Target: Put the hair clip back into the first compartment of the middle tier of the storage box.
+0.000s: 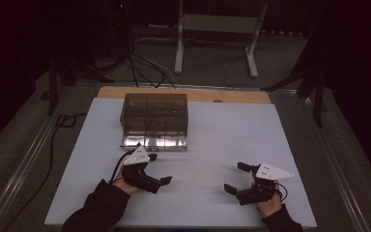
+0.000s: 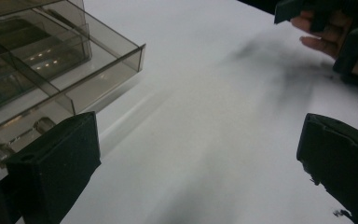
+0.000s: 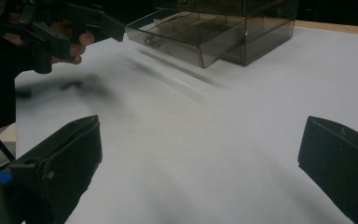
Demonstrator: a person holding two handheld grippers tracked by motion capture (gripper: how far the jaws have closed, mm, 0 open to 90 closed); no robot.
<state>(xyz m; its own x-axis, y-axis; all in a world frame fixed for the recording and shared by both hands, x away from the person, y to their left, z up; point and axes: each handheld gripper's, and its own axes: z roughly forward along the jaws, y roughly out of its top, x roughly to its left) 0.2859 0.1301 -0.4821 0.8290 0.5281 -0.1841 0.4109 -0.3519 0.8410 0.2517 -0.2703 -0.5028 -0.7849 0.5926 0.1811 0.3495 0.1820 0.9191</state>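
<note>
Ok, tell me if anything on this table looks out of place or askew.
Only the smoky clear drawer box: its bottom drawer is pulled out toward the person, next to the left tongs. Both tongs are open and empty; nothing looks spilled or damaged.

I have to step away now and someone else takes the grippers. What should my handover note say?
Left gripper: open, holding nothing, just in front of the smoky clear drawer box.
Right gripper: open, holding nothing, over the white table to the right, well clear of the box.
Box: at the far left of the table; its bottom drawer is pulled part way out and looks empty.
Done: drawer is open.
Left: probably push the drawer shut, most easily with the left gripper.
</note>
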